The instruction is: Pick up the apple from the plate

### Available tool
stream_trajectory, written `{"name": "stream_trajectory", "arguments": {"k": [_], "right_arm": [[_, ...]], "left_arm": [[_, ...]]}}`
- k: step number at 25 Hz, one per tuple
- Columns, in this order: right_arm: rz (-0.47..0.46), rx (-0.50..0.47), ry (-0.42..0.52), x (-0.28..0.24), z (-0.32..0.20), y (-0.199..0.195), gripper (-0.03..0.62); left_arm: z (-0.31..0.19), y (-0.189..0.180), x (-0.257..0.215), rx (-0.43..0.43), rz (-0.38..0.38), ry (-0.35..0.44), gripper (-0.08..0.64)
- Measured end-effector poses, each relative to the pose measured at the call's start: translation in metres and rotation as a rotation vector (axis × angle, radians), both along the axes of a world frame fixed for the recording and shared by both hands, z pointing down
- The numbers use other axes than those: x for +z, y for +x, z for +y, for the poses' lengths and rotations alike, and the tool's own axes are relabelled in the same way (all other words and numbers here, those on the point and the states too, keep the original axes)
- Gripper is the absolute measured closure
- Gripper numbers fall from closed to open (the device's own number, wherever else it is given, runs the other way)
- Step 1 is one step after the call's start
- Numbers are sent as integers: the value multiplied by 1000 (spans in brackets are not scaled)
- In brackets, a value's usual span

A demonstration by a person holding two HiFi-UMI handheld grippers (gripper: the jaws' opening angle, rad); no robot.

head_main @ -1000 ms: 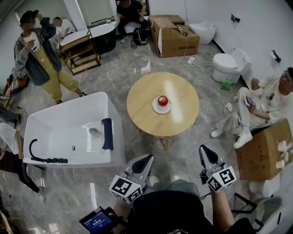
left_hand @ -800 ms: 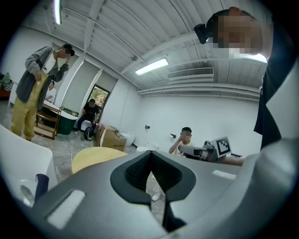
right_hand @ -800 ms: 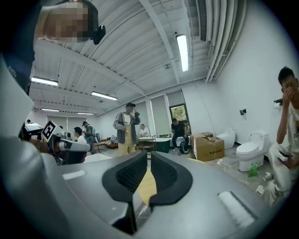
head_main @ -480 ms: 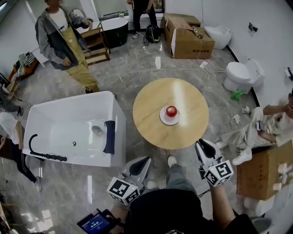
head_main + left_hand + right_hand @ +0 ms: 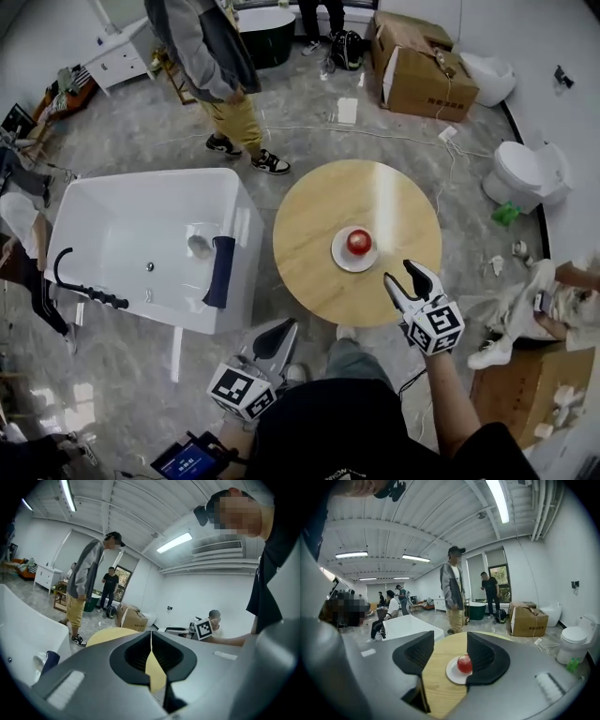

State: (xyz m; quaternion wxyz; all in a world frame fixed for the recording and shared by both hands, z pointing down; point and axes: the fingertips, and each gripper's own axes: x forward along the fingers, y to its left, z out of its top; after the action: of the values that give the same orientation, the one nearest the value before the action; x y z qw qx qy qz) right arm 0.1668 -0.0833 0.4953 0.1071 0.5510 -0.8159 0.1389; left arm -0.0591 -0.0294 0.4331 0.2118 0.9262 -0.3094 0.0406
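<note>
The right gripper (image 5: pixel 400 273) has come forward from beside the person's body to the near edge of the table, and a bystander in yellow trousers (image 5: pixel 234 117) has walked closer to the table's far side. A white bathtub (image 5: pixel 122 225) stands left of the round wooden table (image 5: pixel 319 211). The left gripper (image 5: pixel 281 329) hangs low and short of the table, jaws together with nothing between them. The right gripper's jaws are opening; nothing is between them yet. A white plate (image 5: pixel 340 259) sits right of the table's centre, and the red apple (image 5: pixel 358 242) rests on it, near the right gripper but still apart. From the right gripper view the apple lies towards the right-hand jaw, so the approach probably needs shifting to centre it. The jaws look too narrow yet; widen them, then close at the apple's widest part, clear of the plate.
</note>
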Motion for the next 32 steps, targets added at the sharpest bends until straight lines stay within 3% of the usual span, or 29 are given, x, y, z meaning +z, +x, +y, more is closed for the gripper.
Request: {"name": "stream_trajectory", "arguments": {"k": [8, 16, 32], "right_arm": [[77, -120, -148, 81, -80, -8, 287], [134, -201, -293, 169, -122, -3, 232], [249, -256, -387, 247, -143, -28, 189]], "left_arm": [[-30, -18, 24, -149, -34, -73, 534], [-45, -10, 62, -249, -77, -153, 506], [-35, -35, 100, -342, -83, -238, 508]]}}
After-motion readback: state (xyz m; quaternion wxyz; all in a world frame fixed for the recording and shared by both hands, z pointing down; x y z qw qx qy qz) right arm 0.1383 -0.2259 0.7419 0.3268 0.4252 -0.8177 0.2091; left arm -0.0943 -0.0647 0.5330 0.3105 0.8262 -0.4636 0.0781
